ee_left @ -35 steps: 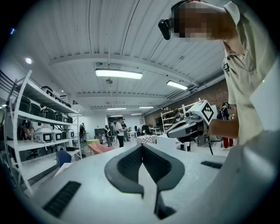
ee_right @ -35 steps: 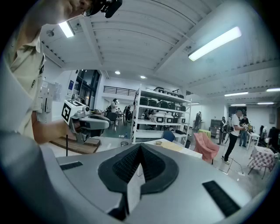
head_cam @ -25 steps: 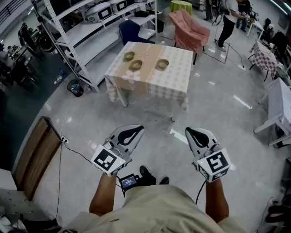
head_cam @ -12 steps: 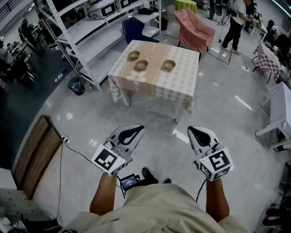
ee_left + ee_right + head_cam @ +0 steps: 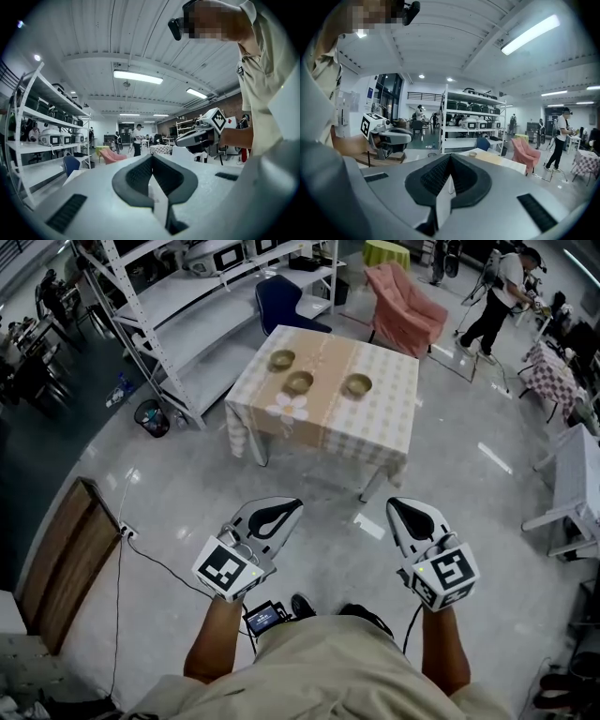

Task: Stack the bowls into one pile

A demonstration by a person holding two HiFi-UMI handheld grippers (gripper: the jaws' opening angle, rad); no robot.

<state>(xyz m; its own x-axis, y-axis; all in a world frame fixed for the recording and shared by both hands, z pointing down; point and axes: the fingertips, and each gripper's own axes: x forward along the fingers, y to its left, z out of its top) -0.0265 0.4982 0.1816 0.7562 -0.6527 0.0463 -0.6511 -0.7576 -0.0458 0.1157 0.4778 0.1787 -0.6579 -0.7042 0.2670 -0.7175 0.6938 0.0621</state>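
Note:
Three greenish-gold bowls stand apart on a table with a checked cloth (image 5: 375, 427) some way ahead: one at the far left (image 5: 281, 359), one in the middle (image 5: 299, 382), one to the right (image 5: 357, 384). My left gripper (image 5: 292, 503) and right gripper (image 5: 394, 504) are held side by side over the floor, well short of the table, pointing towards it. Both are shut with nothing between the pads (image 5: 140, 173) (image 5: 461, 173). The right gripper view shows the table (image 5: 497, 161) with one bowl (image 5: 473, 153) on it.
Metal shelving racks (image 5: 178, 296) run along the left behind the table. A blue chair (image 5: 281, 301) and a pink armchair (image 5: 408, 306) stand beyond it. A black bin (image 5: 152, 416), a wooden panel (image 5: 66, 559), a floor cable (image 5: 150, 554), a white table (image 5: 577, 484) and a person (image 5: 502, 292) surround the floor.
The table with the bowls sits lower and nearer in the head view. Both grippers have been carried forward towards it, side by side, jaws unchanged.

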